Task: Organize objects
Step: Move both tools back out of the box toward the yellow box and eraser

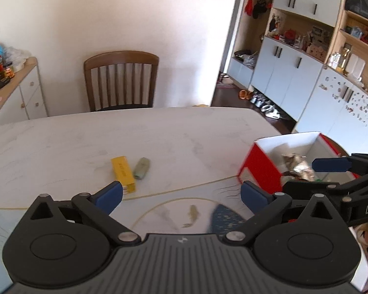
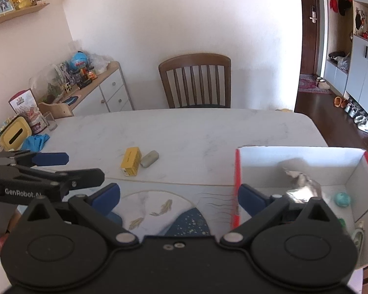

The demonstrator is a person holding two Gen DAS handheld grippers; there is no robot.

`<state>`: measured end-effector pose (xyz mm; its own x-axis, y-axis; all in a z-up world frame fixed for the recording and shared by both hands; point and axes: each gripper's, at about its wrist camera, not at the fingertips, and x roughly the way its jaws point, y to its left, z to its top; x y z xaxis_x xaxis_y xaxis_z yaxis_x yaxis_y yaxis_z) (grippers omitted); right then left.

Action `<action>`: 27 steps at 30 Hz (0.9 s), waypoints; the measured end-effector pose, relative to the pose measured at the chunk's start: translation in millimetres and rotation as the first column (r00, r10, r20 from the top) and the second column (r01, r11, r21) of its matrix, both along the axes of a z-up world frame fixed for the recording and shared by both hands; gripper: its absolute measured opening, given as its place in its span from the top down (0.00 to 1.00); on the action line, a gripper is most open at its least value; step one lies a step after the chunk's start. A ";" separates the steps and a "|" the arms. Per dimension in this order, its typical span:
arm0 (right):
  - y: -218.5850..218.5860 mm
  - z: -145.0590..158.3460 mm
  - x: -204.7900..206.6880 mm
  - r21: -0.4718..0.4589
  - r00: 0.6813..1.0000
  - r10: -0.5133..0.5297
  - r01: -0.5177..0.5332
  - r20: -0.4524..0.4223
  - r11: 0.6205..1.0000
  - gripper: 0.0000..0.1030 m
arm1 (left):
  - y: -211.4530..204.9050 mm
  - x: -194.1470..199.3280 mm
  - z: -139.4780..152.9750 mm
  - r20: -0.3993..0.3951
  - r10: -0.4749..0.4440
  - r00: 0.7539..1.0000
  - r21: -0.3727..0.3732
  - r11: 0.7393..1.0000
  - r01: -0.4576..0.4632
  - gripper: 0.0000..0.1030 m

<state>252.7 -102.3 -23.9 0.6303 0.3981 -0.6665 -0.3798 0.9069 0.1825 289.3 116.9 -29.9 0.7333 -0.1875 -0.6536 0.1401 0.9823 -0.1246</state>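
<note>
A small yellow box (image 1: pixel 124 174) (image 2: pixel 131 161) lies on the white table beside a grey-green oblong thing (image 1: pixel 141 168) (image 2: pixel 149 158). To their right stands a box, red outside and white inside (image 1: pixel 260 169) (image 2: pixel 257 169). It holds a crumpled foil wrapper (image 1: pixel 298 166) (image 2: pixel 303 187), a teal ball (image 2: pixel 342 199) and other small items. My left gripper (image 1: pixel 181 196) (image 2: pixel 71 166) is open over the placemat, nothing between its blue pads. My right gripper (image 2: pixel 180 198) (image 1: pixel 321 175) is open too, its right finger over the box's near left corner.
A patterned placemat (image 2: pixel 159 210) covers the table's near edge. A wooden chair (image 2: pixel 196 80) stands behind the table. At the table's far left are a yellow tissue box (image 2: pixel 14 134), a blue cloth (image 2: pixel 36 140) and a glass (image 2: pixel 50 121). A sideboard (image 2: pixel 103 90) lines the left wall.
</note>
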 end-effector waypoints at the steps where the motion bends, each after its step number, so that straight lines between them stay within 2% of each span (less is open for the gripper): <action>1: 5.5 -2.2 3.4 -0.008 1.000 -0.004 0.004 -0.006 1.000 0.01 | 4.2 2.2 -2.9 -0.003 0.004 1.000 0.005 1.000 -0.004 0.00; 12: 50.7 -39.5 55.6 -0.040 0.992 -0.065 0.062 -0.104 0.997 0.02 | 50.3 44.0 -53.3 -0.085 0.079 0.993 -0.022 0.996 -0.081 0.00; 17: 72.3 -57.5 87.4 -0.065 0.988 -0.074 0.066 -0.138 0.996 0.02 | 54.2 66.9 -77.8 -0.091 0.104 0.990 0.023 0.994 -0.103 0.00; 27: 110.1 -96.5 150.6 -0.086 0.969 -0.094 0.076 -0.230 0.993 0.03 | 59.1 104.8 -115.0 -0.062 0.138 0.989 0.055 0.989 -0.134 0.00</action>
<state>403.2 7.8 -120.4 0.4832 0.2926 -0.8251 -0.2564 0.9485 0.1862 394.2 176.1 -144.9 0.7049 -0.0541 -0.7072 -0.0022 0.9969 -0.0785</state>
